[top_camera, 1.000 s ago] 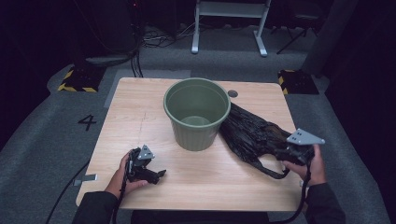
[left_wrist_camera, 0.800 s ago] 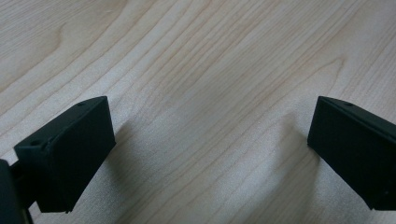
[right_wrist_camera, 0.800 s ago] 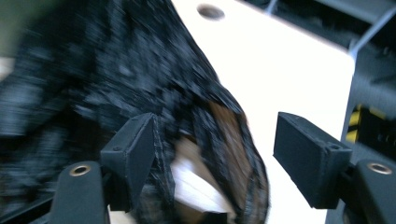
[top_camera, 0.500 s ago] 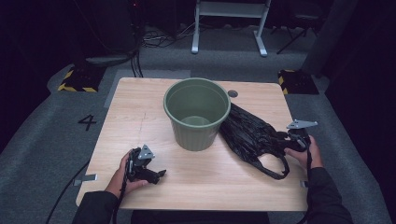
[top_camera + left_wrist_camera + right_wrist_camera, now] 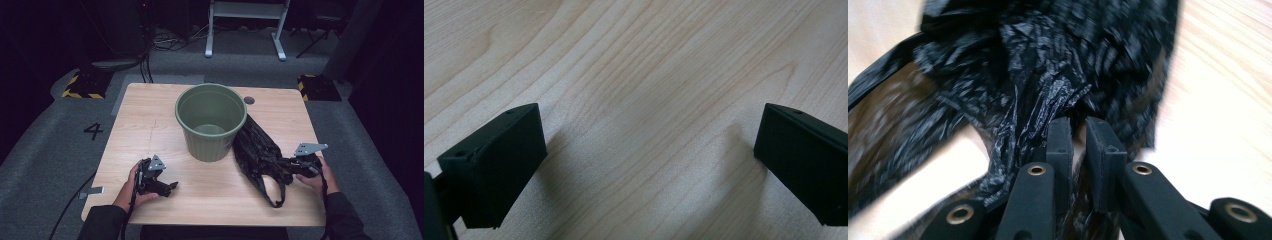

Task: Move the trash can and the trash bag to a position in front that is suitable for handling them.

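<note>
Since a second ago your right hand has slid along the right edge of the counter (image 5: 150,125) toward the black plastic bag (image 5: 257,150); your left hand has stayed put near the front left corner; the green bucket (image 5: 211,120) has not moved. Your right tongs (image 5: 1077,131) are now nearly together, pinching a twisted fold of the bag's crinkled film between their tips, as the right gripper view shows; in the high view the right tongs (image 5: 291,165) sit at the bag's right side, close to the right edge of the counter. Your left tongs (image 5: 644,150) are wide apart, resting over bare wood and holding nothing; in the high view the left tongs (image 5: 167,186) lie toward the front left corner, well apart from the bucket. The bucket stands upright in the middle of the counter, toward the far edge, with its mouth open and nothing visible inside; the bag lies crumpled flat just to its right, its far end touching the bucket's side, and a loop handle trails toward the front edge. To do this grasp well, judge that the pinch holds a solid bunch of film rather than one thin layer; squeeze fully before lifting; raise slowly so the bag does not drag against the bucket and tip it; bring your left tongs over to catch the opposite rim of the bag.
</note>
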{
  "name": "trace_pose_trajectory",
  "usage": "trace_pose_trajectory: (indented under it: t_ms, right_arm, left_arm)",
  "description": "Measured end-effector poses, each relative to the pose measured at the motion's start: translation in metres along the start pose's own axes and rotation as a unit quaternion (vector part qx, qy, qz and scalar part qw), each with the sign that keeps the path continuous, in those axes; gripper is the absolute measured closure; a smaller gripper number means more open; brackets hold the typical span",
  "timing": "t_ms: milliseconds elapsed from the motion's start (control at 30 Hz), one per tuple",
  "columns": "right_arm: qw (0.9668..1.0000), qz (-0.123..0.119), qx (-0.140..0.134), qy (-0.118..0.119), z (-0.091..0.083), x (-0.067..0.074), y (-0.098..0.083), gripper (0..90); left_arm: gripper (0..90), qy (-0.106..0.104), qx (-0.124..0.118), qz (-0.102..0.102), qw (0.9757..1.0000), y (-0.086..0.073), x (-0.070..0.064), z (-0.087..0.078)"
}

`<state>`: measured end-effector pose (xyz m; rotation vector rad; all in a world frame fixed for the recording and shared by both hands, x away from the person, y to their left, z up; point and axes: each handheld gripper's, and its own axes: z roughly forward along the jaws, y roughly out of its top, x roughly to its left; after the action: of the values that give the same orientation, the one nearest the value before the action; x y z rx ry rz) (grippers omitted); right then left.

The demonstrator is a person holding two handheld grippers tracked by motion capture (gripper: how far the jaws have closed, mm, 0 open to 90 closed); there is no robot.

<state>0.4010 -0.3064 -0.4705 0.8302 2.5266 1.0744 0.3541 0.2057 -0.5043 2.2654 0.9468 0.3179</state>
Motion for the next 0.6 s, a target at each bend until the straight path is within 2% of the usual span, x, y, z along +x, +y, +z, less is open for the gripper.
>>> trace_pose_trajectory:
  t_ms: [33,67,133,200,233,267,300,367,400,433,467,533,600]
  right_arm:
    - [1.0000,-0.003,-0.004,0.005,0.001,0.006,0.001,81.0]
    - [0.9997,-0.014,-0.009,0.016,0.004,0.020,0.003,81.0]
    - [0.9994,-0.028,-0.009,0.019,0.009,0.035,0.007,80.2]
    - [0.9992,-0.032,-0.011,0.023,0.011,0.041,0.009,79.8]
    - [0.9989,-0.036,-0.013,0.029,0.013,0.048,0.012,78.5]
    - [0.9979,-0.049,-0.015,0.039,0.019,0.065,0.018,77.6]
    - [0.9975,-0.055,-0.016,0.042,0.021,0.072,0.021,76.3]
    - [0.9967,-0.065,-0.015,0.046,0.025,0.084,0.025,74.8]
    - [0.9964,-0.069,-0.012,0.047,0.027,0.087,0.027,69.4]
    - [0.9964,-0.069,-0.012,0.047,0.027,0.087,0.027,69.4]
    - [0.9959,-0.086,-0.005,0.028,0.028,0.097,0.032,51.2]
    - [0.9952,-0.091,-0.019,0.032,0.024,0.100,0.034,39.4]
    - [0.9950,-0.095,-0.026,0.016,0.020,0.102,0.035,26.5]
  left_arm:
    - [0.4,0.000,0.000,-0.001,1.0000,0.000,0.000,0.000]
    - [0.3,0.001,-0.002,0.001,1.0000,0.000,0.000,0.000]
    - [0.3,0.003,-0.001,0.002,1.0000,0.001,0.000,0.000]
    - [0.3,0.003,0.000,-0.001,1.0000,0.001,0.000,0.000]
    - [0.3,0.004,0.001,-0.002,1.0000,0.001,0.000,0.000]
    - [0.3,0.009,0.001,-0.005,0.9999,0.001,-0.001,0.001]
    - [0.4,0.009,0.001,-0.005,0.9999,0.001,-0.001,0.001]
    - [0.4,0.017,-0.002,-0.018,0.9997,0.002,-0.004,0.002]
    - [0.4,0.022,-0.001,-0.023,0.9995,0.002,-0.005,0.002]
    - [0.4,0.022,-0.001,-0.023,0.9995,0.002,-0.005,0.002]
    - [0.4,0.025,-0.001,-0.024,0.9994,0.003,-0.006,0.003]
    - [0.4,0.025,-0.001,-0.024,0.9994,0.003,-0.006,0.003]
    - [0.5,0.023,-0.001,-0.025,0.9994,0.003,-0.006,0.003]
